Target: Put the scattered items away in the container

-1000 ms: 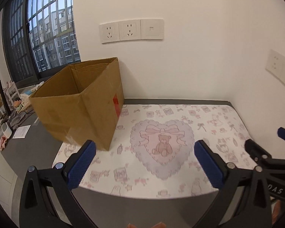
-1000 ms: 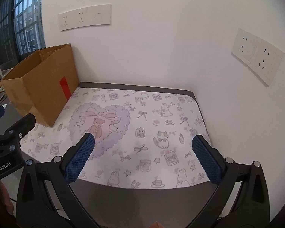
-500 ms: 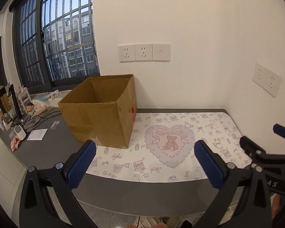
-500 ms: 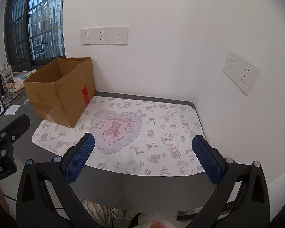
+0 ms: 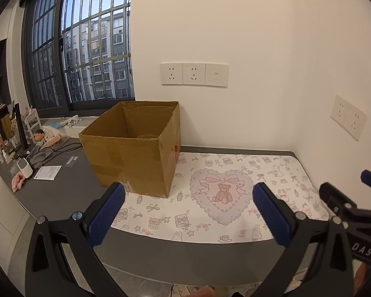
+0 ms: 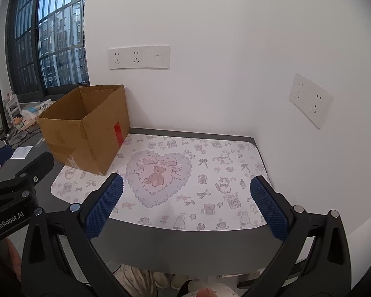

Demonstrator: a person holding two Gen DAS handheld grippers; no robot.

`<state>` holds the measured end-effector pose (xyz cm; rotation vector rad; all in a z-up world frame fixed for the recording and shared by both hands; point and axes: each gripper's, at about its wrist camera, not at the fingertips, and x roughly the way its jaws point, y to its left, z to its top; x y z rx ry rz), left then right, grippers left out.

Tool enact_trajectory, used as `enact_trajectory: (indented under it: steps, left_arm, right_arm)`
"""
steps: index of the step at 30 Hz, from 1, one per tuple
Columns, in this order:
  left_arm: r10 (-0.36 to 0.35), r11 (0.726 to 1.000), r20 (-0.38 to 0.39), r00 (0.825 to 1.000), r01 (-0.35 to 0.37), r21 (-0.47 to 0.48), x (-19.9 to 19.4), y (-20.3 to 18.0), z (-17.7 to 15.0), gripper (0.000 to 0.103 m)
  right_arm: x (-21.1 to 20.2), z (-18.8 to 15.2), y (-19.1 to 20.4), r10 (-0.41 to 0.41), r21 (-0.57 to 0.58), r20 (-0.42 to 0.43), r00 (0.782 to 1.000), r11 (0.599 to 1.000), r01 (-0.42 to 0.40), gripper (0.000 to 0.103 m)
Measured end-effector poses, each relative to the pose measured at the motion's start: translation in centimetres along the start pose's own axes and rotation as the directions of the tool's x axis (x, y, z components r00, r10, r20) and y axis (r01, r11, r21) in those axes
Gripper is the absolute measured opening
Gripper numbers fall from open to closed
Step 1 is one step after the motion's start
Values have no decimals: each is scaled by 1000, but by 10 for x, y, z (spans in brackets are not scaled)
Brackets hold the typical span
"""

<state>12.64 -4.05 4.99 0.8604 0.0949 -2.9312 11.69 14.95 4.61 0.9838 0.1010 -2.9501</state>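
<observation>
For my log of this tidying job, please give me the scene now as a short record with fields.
container: open cardboard box, upright on the left part of the mat
box contents: mostly hidden, cannot tell
mat: printed mat with a bear in a heart; no loose items on it
left gripper: jaws open, empty, in front of the table edge
right gripper: jaws open, empty
wall: sockets above the box

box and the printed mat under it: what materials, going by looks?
Box: corrugated cardboard, matte brown, with creased flaps, glossy tape patches and a red label. Mat: thin flexible sheet, probably vinyl or coated paper; it lies flat with a faint sheen and printed pastel pattern. Cannot tell exactly which.
</observation>
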Motion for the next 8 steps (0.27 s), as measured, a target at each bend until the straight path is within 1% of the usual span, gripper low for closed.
enact_trajectory:
  steps: [5,8]
  left_arm:
    - [56,998,18,998,-56,14,1,-7,-3,103]
    - [36,999,4,999,-36,16,4,-11,-5,103]
  right_arm:
    - [6,-6,-1,-1,3,-16,1000,1000,1,103]
    - [8,-9,-2,3,7,-24,1000,1000,-2,103]
